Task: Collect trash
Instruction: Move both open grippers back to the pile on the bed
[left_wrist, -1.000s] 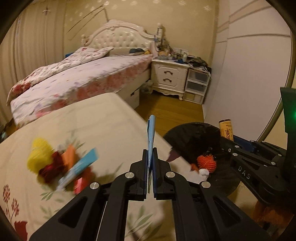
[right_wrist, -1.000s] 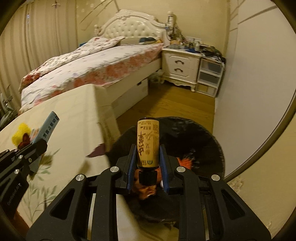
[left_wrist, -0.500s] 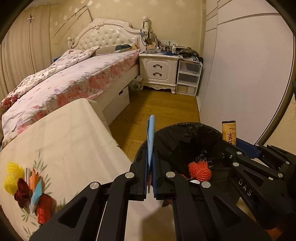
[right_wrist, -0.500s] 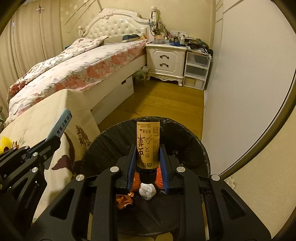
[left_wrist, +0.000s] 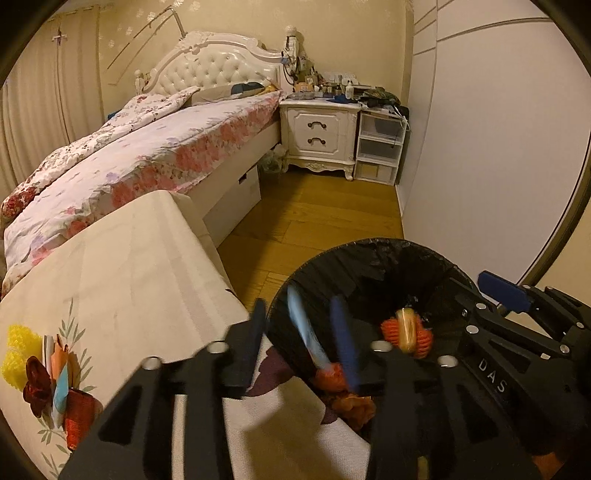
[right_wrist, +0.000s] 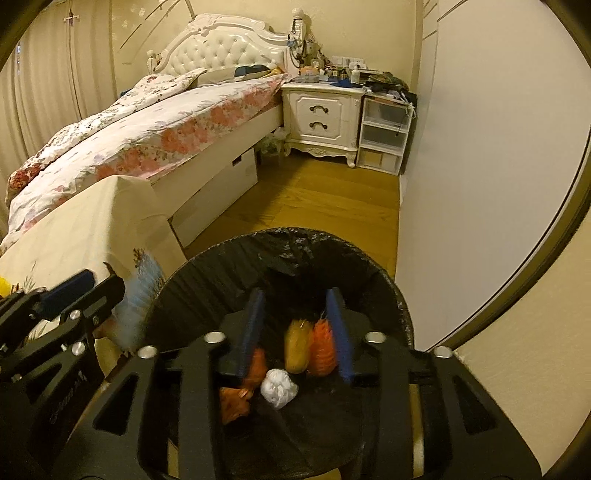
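Note:
A black-lined trash bin (left_wrist: 369, 266) (right_wrist: 295, 254) stands on the floor beside the table. My left gripper (left_wrist: 301, 332) is open over its left rim, and a blurred light-blue wrapper (left_wrist: 306, 332) (right_wrist: 135, 310) is falling free between its fingers. My right gripper (right_wrist: 295, 321) is open over the bin, and the yellow bottle (right_wrist: 297, 345) (left_wrist: 406, 330) has dropped among orange scraps (right_wrist: 323, 345) and a white paper ball (right_wrist: 279, 387). More trash (left_wrist: 55, 376) lies in a pile on the table's left.
The table has a cream floral cloth (left_wrist: 122, 280) and its edge touches the bin. A bed (left_wrist: 155, 147), a white nightstand (left_wrist: 319, 133) and plastic drawers (left_wrist: 380, 147) stand beyond. A white wall (left_wrist: 480, 147) is close on the right, with wood floor (left_wrist: 314, 214) between.
Both grippers moved over the bin and opened. The left let go of the blue wrapper and the right let go of the yellow bottle, which now lies in the bin.

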